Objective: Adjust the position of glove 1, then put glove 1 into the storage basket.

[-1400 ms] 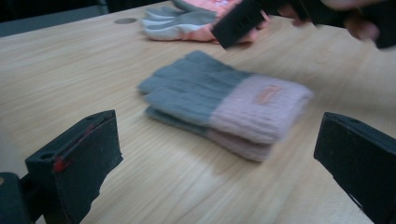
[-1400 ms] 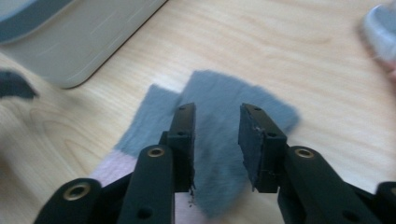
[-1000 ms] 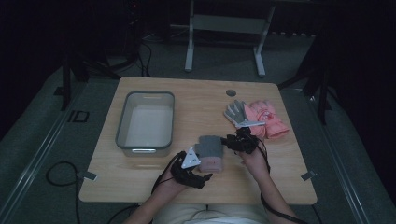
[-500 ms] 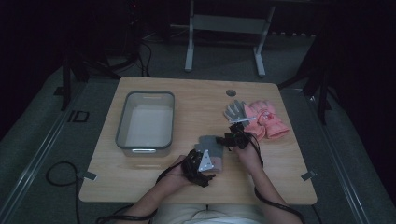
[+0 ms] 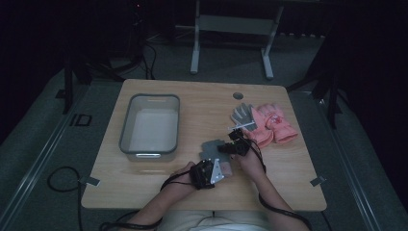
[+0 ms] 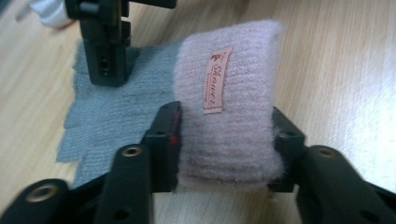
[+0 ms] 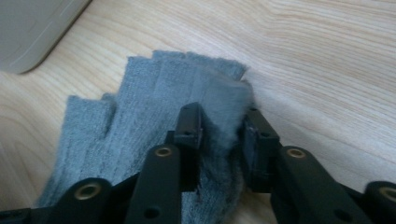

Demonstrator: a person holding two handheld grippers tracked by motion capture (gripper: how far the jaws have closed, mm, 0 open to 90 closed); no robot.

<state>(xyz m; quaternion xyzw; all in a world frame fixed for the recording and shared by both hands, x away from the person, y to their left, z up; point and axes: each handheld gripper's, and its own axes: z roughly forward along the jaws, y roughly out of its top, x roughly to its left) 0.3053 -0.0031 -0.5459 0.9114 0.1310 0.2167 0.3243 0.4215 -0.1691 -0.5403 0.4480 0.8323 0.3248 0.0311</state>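
Bin (image 5: pixel 149 126), grey and rectangular, sat at the left of the bench (image 5: pixel 144 178), well apart from the work. Nearer the person's edge and centre, a grey fingerless glove (image 5: pixel 214 150) with a pink cuff (image 6: pixel 229 107) lay flat on the wood. Left tongs (image 5: pixel 208 174) had just been closing and were pinching the pink cuff: in the left gripper view both pads pressed into the knit from either side, label (image 6: pixel 215 80) facing up between them. Right tongs (image 5: pixel 234 147) had also just been closing and were pinching a bunched fold of the grey glove near its finger end; in the right gripper view the fabric was squeezed up between the two pads, finger stubs fanned out on the wood to the left. The two tongs stood close together, one at each end of the glove. Farther right on the bench, a grey glove (image 5: pixel 242 115) and a pair of pink gloves (image 5: pixel 274 124) lay just beside each other, apart from the held glove.
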